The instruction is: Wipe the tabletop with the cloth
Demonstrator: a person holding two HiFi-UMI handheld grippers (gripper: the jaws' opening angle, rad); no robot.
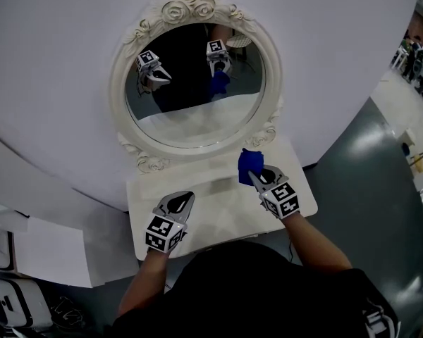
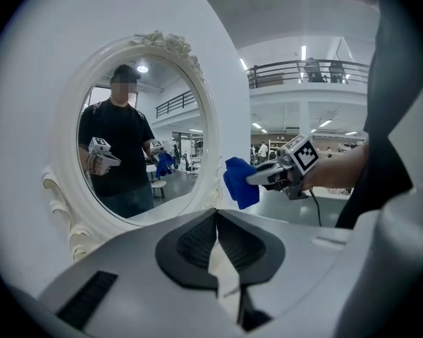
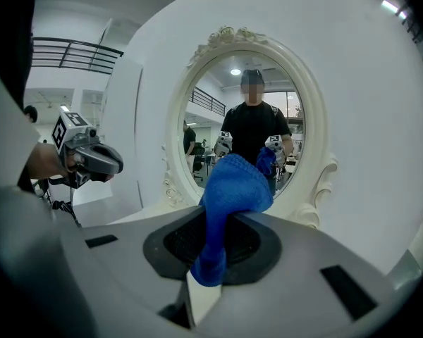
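A blue cloth [image 1: 248,164] hangs from my right gripper [image 1: 257,179], whose jaws are shut on it above the right part of the white tabletop [image 1: 218,210]. In the right gripper view the cloth [image 3: 229,203] bulges up between the jaws and droops toward the camera. From the left gripper view the same cloth [image 2: 240,182] shows held off the surface. My left gripper [image 1: 182,202] hovers over the tabletop's left front, jaws shut with nothing between them [image 2: 216,220].
An oval mirror in an ornate white frame [image 1: 197,83] stands at the back of the tabletop against a white curved wall. White boxes [image 1: 49,252] lie on the floor at left. Grey floor [image 1: 366,189] lies to the right.
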